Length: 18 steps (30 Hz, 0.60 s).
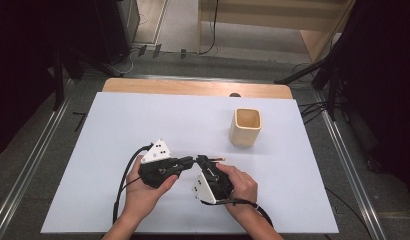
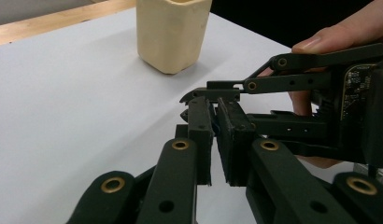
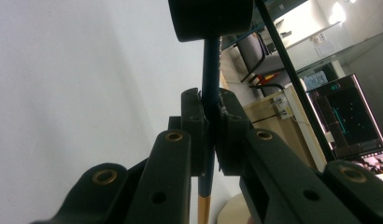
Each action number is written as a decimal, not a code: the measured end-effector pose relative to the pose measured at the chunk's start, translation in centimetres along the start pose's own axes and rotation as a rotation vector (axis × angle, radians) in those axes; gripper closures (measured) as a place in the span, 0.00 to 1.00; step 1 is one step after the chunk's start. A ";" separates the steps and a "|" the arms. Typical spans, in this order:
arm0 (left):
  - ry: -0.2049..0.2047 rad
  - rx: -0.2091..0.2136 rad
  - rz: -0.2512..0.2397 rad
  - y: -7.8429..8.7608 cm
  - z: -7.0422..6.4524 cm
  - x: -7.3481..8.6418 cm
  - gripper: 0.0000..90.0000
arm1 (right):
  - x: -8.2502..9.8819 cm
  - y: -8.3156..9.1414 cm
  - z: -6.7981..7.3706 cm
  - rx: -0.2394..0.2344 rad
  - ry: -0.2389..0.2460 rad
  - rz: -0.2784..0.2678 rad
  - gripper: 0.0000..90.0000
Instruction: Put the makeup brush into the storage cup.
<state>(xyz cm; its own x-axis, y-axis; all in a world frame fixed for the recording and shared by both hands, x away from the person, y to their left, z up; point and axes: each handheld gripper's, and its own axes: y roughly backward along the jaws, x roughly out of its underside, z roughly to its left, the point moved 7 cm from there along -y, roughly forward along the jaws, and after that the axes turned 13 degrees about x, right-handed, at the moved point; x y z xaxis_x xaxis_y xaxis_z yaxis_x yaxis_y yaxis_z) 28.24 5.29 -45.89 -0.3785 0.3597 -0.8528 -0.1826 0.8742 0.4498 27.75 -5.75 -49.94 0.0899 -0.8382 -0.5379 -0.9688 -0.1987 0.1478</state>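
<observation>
Both my grippers clamp one thin blue pencil [image 3: 209, 84]: right gripper [image 1: 205, 161] mid-shaft, left gripper [image 1: 188, 161] just closed on its end, near a beige cup [image 1: 245, 127].

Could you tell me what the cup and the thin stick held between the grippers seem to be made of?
Cup: cream, matte, thick-walled, slightly uneven surface; looks like moulded plastic or unglazed ceramic, hard to say which. Stick: slim, dark blue, with a tan wood-like end; probably a painted wooden pencil.
</observation>
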 end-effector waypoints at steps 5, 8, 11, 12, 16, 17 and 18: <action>0.012 0.017 -0.009 0.0 0.0 -0.1 0.96 | 0.0 0.0 -0.1 -0.002 0.000 -0.003 0.94; 0.019 0.028 -0.018 0.2 0.1 -0.1 0.96 | 0.0 0.1 -0.2 -0.007 -0.011 -0.009 0.94; 0.014 0.014 -0.029 0.4 0.1 -0.2 0.96 | -0.1 0.1 -0.2 -0.030 -0.070 -0.018 0.81; 0.009 0.009 -0.033 0.5 0.2 -0.3 0.96 | -0.2 0.1 -0.2 -0.044 -0.092 -0.023 0.75; 0.006 -0.013 -0.052 0.9 0.5 -0.4 0.96 | -0.5 0.2 -0.2 -0.076 -0.205 -0.031 0.61; 0.004 -0.019 -0.054 1.0 0.6 -0.4 0.96 | -0.5 0.3 -0.3 -0.087 -0.240 -0.028 0.58; 0.005 -0.027 -0.058 1.1 0.7 -0.3 0.96 | -0.5 0.3 -0.4 -0.095 -0.280 -0.031 0.56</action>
<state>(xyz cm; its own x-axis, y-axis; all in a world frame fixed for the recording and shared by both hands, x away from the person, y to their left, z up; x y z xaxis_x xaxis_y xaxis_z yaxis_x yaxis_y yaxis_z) 28.80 6.39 -45.32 -0.3707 0.3067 -0.8767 -0.2291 0.8845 0.4063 27.53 -5.60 -49.29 0.0396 -0.6610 -0.7493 -0.9394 -0.2802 0.1976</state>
